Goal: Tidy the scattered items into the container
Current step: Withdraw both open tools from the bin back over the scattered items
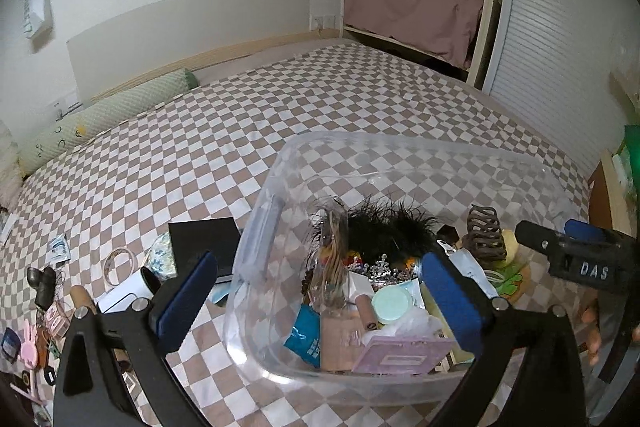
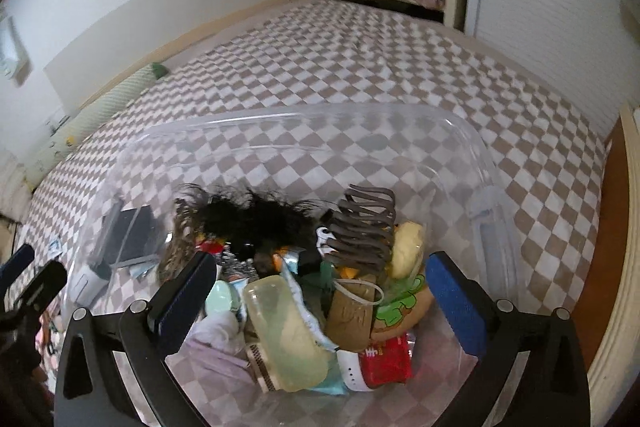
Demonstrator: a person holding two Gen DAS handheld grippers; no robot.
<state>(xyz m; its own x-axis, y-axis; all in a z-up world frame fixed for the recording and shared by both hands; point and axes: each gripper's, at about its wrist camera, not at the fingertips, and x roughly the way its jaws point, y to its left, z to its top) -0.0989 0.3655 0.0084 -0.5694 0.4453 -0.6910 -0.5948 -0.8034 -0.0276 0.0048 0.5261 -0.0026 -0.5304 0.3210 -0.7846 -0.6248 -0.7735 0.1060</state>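
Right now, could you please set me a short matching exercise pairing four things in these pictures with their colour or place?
Things:
1. hair claw clip
2. round compact
3. black box
4. bolster pillow

Descriptions:
A. pale green, along the headboard
B. mint green, inside the clear container
C. on the bed, left of the container
D. brown, inside the container

Pairs: 1-D, 2-B, 3-C, 4-A
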